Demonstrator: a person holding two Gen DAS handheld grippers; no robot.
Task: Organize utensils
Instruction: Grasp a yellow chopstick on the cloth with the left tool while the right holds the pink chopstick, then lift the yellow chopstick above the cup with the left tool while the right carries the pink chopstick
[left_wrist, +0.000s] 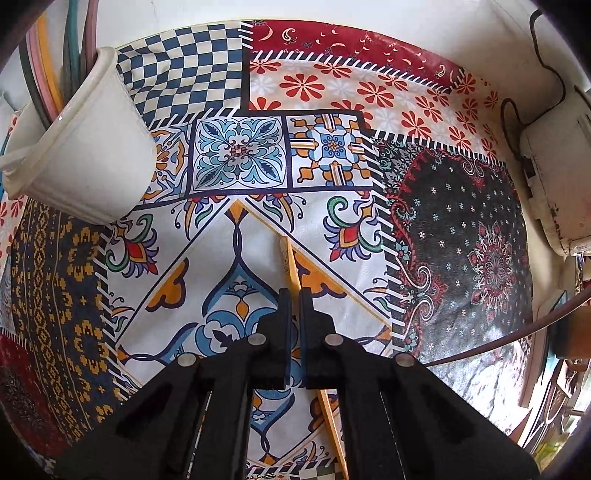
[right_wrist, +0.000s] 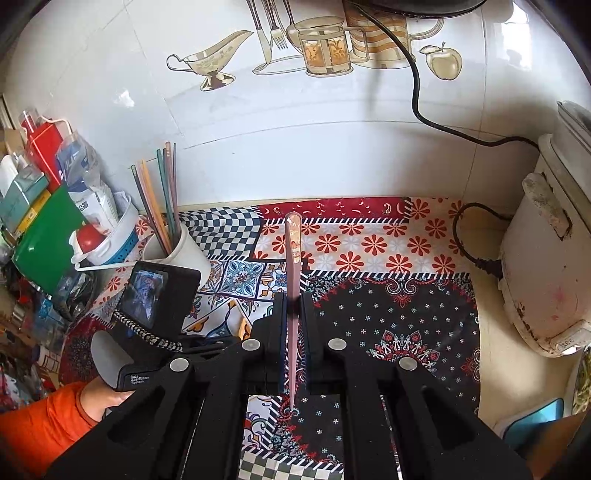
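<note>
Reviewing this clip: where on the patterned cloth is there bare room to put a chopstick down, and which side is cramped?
Bare cloth: the dark paisley panel and the red-flower strip, bordered by the wall tile behind and the rice cooker to the right. The left side is crowded: white holder full of chopsticks, basket, boxes. A yellow chopstick lies at the left gripper.

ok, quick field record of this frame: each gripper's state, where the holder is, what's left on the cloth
left gripper: shut on yellow chopstick, which lies low over the tablecloth
right gripper: shut on pink chopstick, lifted, tip pointing to the wall
holder: white cup at back left, already holding several chopsticks
loose on cloth: none seen
right edge: rice cooker, plugged in
</note>
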